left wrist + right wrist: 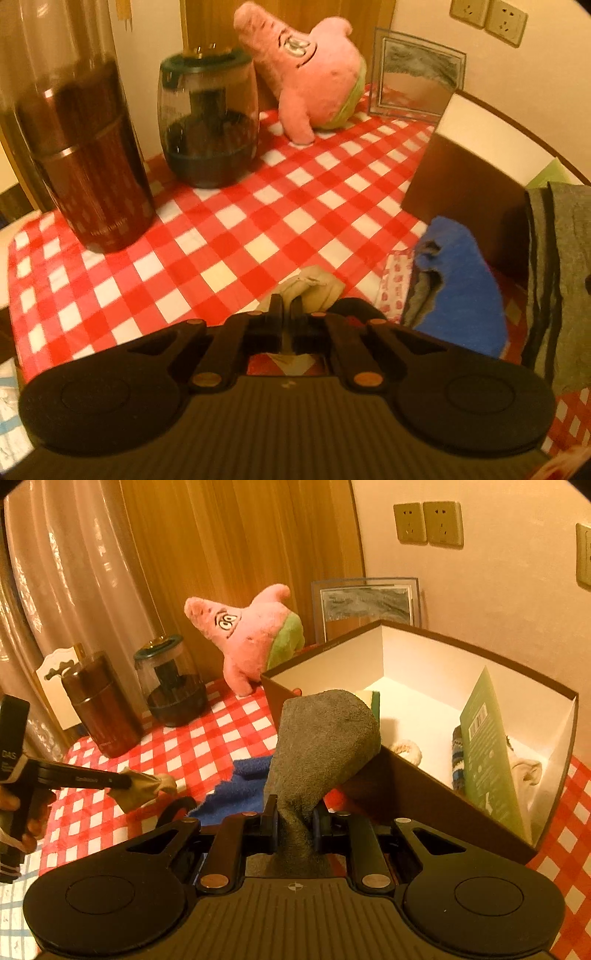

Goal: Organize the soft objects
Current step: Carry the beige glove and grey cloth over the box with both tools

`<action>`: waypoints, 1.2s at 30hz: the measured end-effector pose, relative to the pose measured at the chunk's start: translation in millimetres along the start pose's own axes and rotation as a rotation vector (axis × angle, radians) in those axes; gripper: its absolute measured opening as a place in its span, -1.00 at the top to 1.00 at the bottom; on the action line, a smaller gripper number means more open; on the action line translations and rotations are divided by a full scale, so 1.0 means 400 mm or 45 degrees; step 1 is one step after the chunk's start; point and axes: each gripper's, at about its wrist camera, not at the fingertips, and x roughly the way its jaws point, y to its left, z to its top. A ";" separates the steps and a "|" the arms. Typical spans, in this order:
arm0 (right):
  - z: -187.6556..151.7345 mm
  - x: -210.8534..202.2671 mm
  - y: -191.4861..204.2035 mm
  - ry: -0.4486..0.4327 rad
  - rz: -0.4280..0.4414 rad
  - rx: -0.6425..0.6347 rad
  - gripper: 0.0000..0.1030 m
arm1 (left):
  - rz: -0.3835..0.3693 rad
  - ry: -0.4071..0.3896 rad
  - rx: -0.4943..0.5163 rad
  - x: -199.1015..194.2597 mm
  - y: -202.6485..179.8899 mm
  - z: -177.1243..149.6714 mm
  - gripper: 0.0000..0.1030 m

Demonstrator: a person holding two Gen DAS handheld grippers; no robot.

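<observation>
**Soft cloths gripped in both grippers beside the open box**

Soft items sit on and above the red-checked tablecloth point(229, 236). The left gripper point(285, 308) has its jaws pressed together on a small beige cloth point(314, 288), pinching it just above the table; from the right wrist view that cloth point(142, 786) hangs from the fingertips. The right gripper point(295, 812) has its jaws narrowly parted and clamped on a grey cloth point(325, 738), which drapes over the near wall of the brown box point(424, 797). A blue cloth point(465, 280) lies crumpled on the tablecloth next to the box. A pink star plush point(251, 635) stands behind the box, near a glass jar point(208, 122) and a dark bottle point(85, 147).
</observation>
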 end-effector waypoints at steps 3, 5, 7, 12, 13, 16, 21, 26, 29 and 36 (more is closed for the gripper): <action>0.004 -0.024 0.002 -0.018 0.007 -0.004 0.67 | -0.007 -0.025 0.014 -0.044 -0.017 0.011 0.94; 0.008 -0.043 0.004 -0.036 0.010 -0.008 0.67 | -0.018 -0.050 0.024 -0.073 -0.030 0.018 0.94; 0.012 -0.062 0.004 -0.053 0.015 -0.012 0.67 | -0.030 -0.074 0.033 -0.103 -0.050 0.030 0.94; 0.031 -0.113 -0.005 -0.108 0.013 -0.023 0.67 | -0.069 -0.160 0.091 -0.168 -0.112 0.063 0.94; 0.037 -0.124 -0.010 -0.120 0.011 -0.025 0.67 | -0.078 -0.177 0.104 -0.180 -0.125 0.070 0.94; 0.059 -0.152 -0.030 -0.155 0.001 -0.025 0.67 | -0.104 -0.225 0.144 -0.206 -0.173 0.099 0.94; 0.105 -0.189 -0.072 -0.211 -0.031 -0.033 0.67 | -0.170 -0.287 0.195 -0.221 -0.264 0.160 0.94; 0.159 -0.199 -0.133 -0.266 -0.073 -0.013 0.67 | -0.223 -0.330 0.259 -0.207 -0.370 0.227 0.94; 0.185 -0.192 -0.173 -0.291 -0.092 -0.015 0.67 | -0.247 -0.331 0.274 -0.185 -0.419 0.259 0.94; 0.233 -0.161 -0.247 -0.302 -0.129 -0.048 0.67 | -0.263 -0.308 0.309 -0.119 -0.499 0.319 0.94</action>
